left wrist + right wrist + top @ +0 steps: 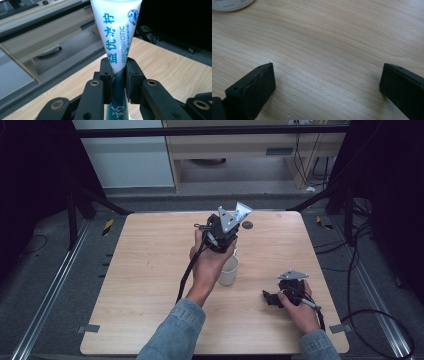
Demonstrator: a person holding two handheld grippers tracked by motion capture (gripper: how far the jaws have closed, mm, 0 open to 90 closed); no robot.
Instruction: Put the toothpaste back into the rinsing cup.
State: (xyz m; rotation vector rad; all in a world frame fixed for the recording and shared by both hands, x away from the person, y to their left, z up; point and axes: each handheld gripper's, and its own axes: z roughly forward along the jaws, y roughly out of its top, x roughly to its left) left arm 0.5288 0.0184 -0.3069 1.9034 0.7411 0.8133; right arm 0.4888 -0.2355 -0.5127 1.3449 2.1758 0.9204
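Left gripper [117, 75]: clenched on toothpaste tube [117, 32], tube rising upright between its jaws.
Right gripper [327, 82]: released, jaws apart, low over counter [332, 42].
Cup [228, 271]: just beneath left gripper.

Between the black jaws, a white tube [115, 37] bears teal lettering; the table [332, 45] is pale woodgrain.

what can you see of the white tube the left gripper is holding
The white soft-plastic tube carries teal Chinese characters, the word PROBIOTIC and a small blue round emblem. It widens away from the camera; its lower part turns dark teal. The left gripper's black fingers pinch it from both sides, standing it roughly upright above the wooden table.
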